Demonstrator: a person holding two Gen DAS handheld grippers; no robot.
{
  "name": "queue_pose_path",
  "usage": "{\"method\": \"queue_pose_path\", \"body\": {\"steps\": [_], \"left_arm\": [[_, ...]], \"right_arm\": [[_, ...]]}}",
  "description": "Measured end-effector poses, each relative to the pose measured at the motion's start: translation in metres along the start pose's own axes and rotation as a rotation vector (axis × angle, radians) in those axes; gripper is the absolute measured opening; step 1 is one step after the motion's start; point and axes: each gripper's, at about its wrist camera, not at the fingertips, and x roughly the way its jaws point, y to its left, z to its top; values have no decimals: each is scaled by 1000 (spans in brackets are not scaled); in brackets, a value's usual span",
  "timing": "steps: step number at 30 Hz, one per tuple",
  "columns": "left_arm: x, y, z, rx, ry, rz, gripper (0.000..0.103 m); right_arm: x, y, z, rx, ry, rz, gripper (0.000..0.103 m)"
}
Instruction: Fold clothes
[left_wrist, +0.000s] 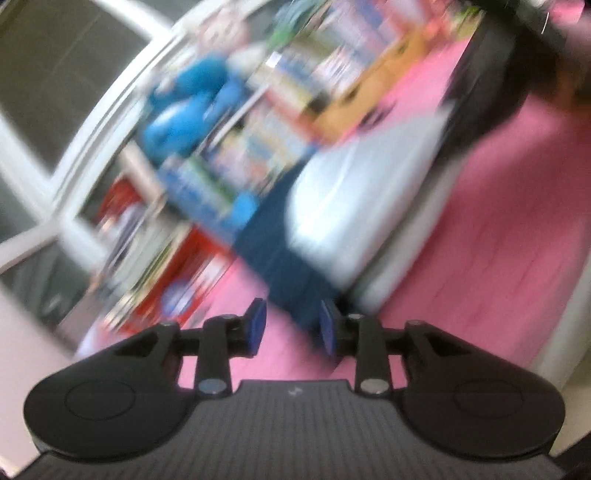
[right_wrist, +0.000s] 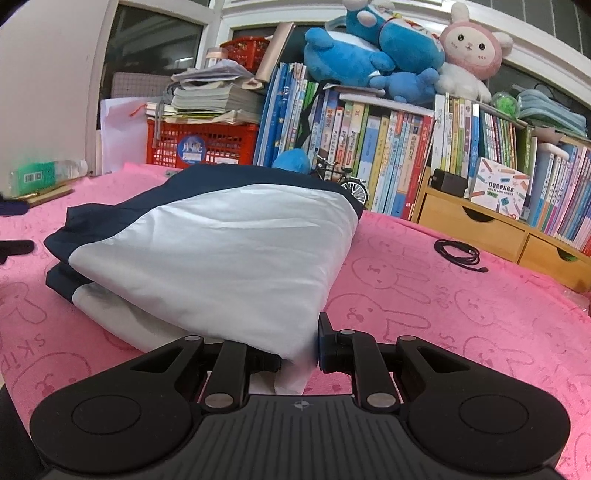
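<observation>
- The garment (right_wrist: 221, 251), white with navy edges, lies folded in layers on the pink cloth (right_wrist: 461, 302), in front of the bookshelf (right_wrist: 388, 158).
- The right gripper (right_wrist: 299, 350) sits at the near corner of the garment, jaws pinched on a white fold that runs between the pads and hangs just below them.
- From that corner the bundle stretches away and to the left; its long axis runs from near right to far left in the right wrist view.
- The left gripper (left_wrist: 291, 325) is clear of the garment: jaws parted, nothing between the blue pads (left_wrist: 258, 323), only pink cloth showing in the gap.
- In the blurred left view the garment (left_wrist: 351, 206) lies ahead and slightly right of the left gripper, apart from it.
- So the right hand is the nearer one and has the hold; the left must likely reach forward to a free edge before any next fold.
</observation>
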Motion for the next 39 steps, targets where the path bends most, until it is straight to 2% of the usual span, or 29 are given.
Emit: {"method": "queue_pose_path", "body": {"steps": [5, 8, 11, 13, 16, 18, 19, 21, 26, 30, 32, 33, 35, 39], "left_arm": [[19, -41, 27, 151, -128, -105, 39], [37, -53, 35, 221, -156, -127, 39], [55, -54, 39, 279, -171, -91, 39], [63, -53, 37, 308, -163, -57, 50], [73, -51, 32, 348, -142, -3, 50], [74, -50, 23, 373, -120, 27, 44], [74, -49, 17, 383, -109, 42, 28], [71, -47, 4, 406, -72, 61, 15], [68, -46, -25, 506, -17, 121, 17], [76, -43, -30, 520, 4, 149, 23], [78, -40, -27, 498, 7, 152, 22], [76, -38, -25, 480, 7, 155, 14], [69, -31, -21, 443, 0, 161, 11], [51, -25, -18, 386, 1, 156, 8]], "right_arm": [[-1, -5, -1, 9, -1, 28, 19], [-1, -9, -2, 27, 5, 40, 19], [-1, -9, -3, 41, 3, 42, 19], [-1, -9, -3, 48, 3, 45, 19], [-2, -11, -4, 54, 1, 54, 19], [-2, -12, -4, 57, 1, 58, 19], [-2, -12, -5, 59, 1, 59, 20], [-2, -13, -6, 61, 2, 62, 20], [-1, -12, -8, 55, 7, 63, 20], [2, -9, -9, 64, 17, 54, 20], [5, -7, -10, 74, 29, 35, 23], [7, -6, -10, 77, 38, 26, 23], [6, -5, -11, 85, 43, 7, 25], [2, 0, -14, 64, 43, -30, 19]]}}
